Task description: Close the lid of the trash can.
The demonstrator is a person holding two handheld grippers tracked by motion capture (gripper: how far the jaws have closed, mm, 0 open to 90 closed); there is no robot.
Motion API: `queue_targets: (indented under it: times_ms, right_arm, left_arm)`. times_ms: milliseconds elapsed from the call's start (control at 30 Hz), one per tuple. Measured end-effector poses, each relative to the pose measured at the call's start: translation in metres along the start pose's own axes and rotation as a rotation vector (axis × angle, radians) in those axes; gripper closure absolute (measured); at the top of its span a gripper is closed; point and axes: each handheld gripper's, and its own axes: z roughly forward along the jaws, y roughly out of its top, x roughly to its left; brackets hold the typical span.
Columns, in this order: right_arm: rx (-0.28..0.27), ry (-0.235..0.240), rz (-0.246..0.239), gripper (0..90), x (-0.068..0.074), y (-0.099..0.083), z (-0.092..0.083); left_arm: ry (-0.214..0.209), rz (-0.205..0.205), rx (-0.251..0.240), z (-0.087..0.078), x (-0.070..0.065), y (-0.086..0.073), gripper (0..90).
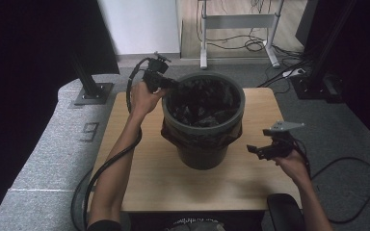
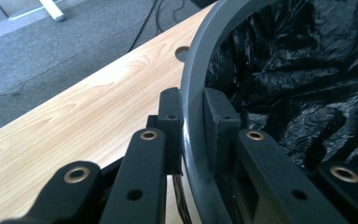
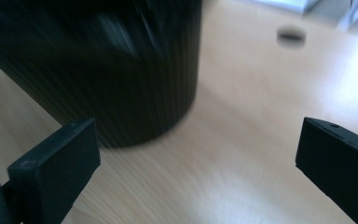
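A dark grey bin [image 1: 195,155] lined with a crumpled black bag [image 1: 202,101] stands in the middle of a wooden table [image 1: 173,185]. My left gripper [image 1: 169,84] is at the bin's far left edge, shut on the rim. In the left gripper view the grey rim [image 2: 191,79] runs between the jaws of the left gripper [image 2: 193,116], one jaw outside the wall and one inside against the black bag [image 2: 298,79]. My right gripper [image 1: 254,150] hovers to the right of the bin, apart from it. In the right gripper view the right gripper [image 3: 198,144] is open and holds nothing, with the blurred bin [image 3: 121,70] beyond it.
A round hole [image 2: 182,52] is cut in the table top. A white desk frame [image 1: 238,21] and loose cables lie on the floor behind. A black stand base [image 1: 94,92] sits at the back left, and a dark padded object [image 1: 282,211] is at the table's near right corner.
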Motion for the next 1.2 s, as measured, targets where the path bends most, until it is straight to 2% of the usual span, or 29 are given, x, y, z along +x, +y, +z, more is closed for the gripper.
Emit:
queue_targets:
  times_ms: [133, 267, 433, 533, 633, 733, 800, 867, 900, 967, 1200]
  right_arm:
    - [-0.076, 0.054, -0.052, 0.0, 0.007, 0.047, -0.026]
    - [-0.08, 0.107, -0.097, 0.0, 0.017, 0.084, -0.041]
    - [-0.119, 0.116, -0.164, 0.0, 0.032, 0.126, -0.052]
    - [-0.139, 0.151, -0.191, 0.0, 0.042, 0.148, -0.049]
    - [-0.107, 0.188, -0.213, 0.0, 0.049, 0.156, -0.035]
    - [-0.069, 0.15, -0.244, 0.0, 0.051, 0.152, -0.019]
    - [-0.08, 0.183, -0.203, 0.7, 0.047, 0.148, -0.014]
    - [-0.103, 0.177, -0.212, 3.5, 0.044, 0.143, -0.012]
    - [-0.107, 0.179, -0.211, 4.4, 0.044, 0.142, -0.012]
    - [-0.112, 0.191, -0.214, 8.2, 0.044, 0.139, -0.013]
    - [-0.144, 0.219, -0.206, 11.0, 0.042, 0.133, -0.009]
  left_arm:
    - [0.012, 0.012, 0.012, 0.002, -0.002, 0.0, 78.3]
    - [0.019, 0.017, 0.014, 0.002, -0.002, -0.001, 78.2]
    - [0.015, 0.014, 0.018, 0.002, -0.002, 0.0, 78.2]
    - [0.011, 0.011, 0.018, 0.002, -0.002, 0.0, 78.2]
    - [0.01, 0.008, 0.017, 0.002, -0.001, -0.001, 78.2]
    - [0.011, 0.008, 0.02, 0.002, -0.002, 0.0, 78.3]
    - [0.017, 0.012, 0.022, 0.002, -0.003, 0.0, 78.3]
    - [0.016, 0.012, 0.025, 0.003, -0.003, 0.0, 78.2]
    - [0.016, 0.008, 0.049, 0.005, -0.003, 0.0, 77.8]
    - [0.018, 0.004, 0.048, 0.005, -0.003, -0.001, 77.5]
    - [0.004, -0.011, 0.041, 0.005, -0.002, -0.002, 77.5]
